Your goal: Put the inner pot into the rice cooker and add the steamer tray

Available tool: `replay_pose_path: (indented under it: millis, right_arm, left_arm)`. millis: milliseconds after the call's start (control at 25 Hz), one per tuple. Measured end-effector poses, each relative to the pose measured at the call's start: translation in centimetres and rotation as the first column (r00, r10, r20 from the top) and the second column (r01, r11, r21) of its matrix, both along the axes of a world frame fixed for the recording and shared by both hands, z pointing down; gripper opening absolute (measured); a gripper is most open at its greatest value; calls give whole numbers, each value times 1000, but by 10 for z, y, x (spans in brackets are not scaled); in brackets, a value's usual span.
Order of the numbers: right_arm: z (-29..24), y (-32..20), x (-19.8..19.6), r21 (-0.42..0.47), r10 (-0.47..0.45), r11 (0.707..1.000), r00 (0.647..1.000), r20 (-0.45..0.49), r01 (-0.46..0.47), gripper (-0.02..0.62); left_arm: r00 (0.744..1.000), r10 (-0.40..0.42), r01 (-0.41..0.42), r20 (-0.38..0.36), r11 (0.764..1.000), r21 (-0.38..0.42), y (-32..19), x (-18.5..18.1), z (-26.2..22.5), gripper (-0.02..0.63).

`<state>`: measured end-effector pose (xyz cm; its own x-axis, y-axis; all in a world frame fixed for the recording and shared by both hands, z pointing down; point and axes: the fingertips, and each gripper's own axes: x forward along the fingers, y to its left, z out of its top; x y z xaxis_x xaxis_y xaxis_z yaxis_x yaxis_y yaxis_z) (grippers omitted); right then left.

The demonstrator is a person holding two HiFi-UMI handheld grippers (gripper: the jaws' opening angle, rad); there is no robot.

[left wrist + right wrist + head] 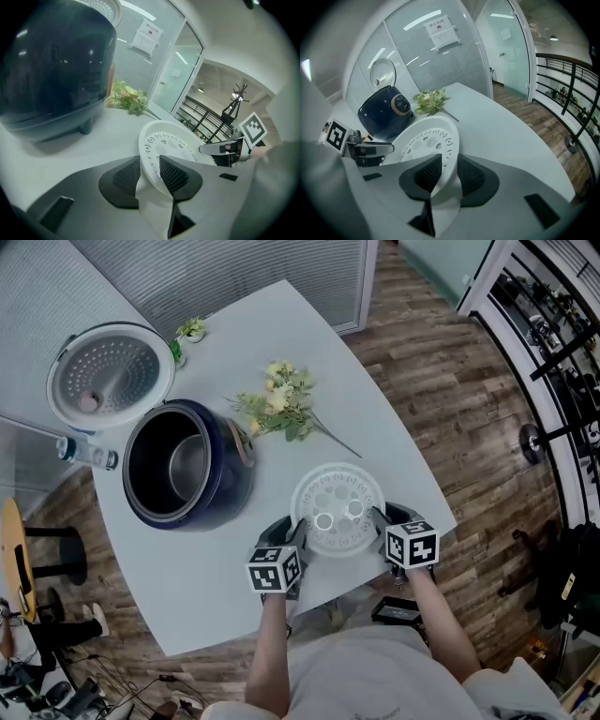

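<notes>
Steamer tray (337,507) is at the bench's (394,442) near edge, its rim clamped by left gripper (294,534) and right gripper (380,519); flowers (279,404) lie just beyond, open rice cooker (187,470) leftward.

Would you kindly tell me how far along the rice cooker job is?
Done: the inner pot sits inside the open rice cooker. In hand: the left gripper and right gripper each clamp the steamer tray by its rim, beside the cooker. Left: setting the tray into the pot.
</notes>
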<state>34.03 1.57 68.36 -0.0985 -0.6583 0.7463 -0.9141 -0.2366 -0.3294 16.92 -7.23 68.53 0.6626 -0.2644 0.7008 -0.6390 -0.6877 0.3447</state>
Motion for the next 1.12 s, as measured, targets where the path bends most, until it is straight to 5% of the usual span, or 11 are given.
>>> replay_pose_path:
  millis: [1120]
  right_arm:
    - [-30,3,-3,81,28,996,999,-15,-27,95]
  left_arm:
    - [996,-42,45,-80,998,41,4,-10,-39,78]
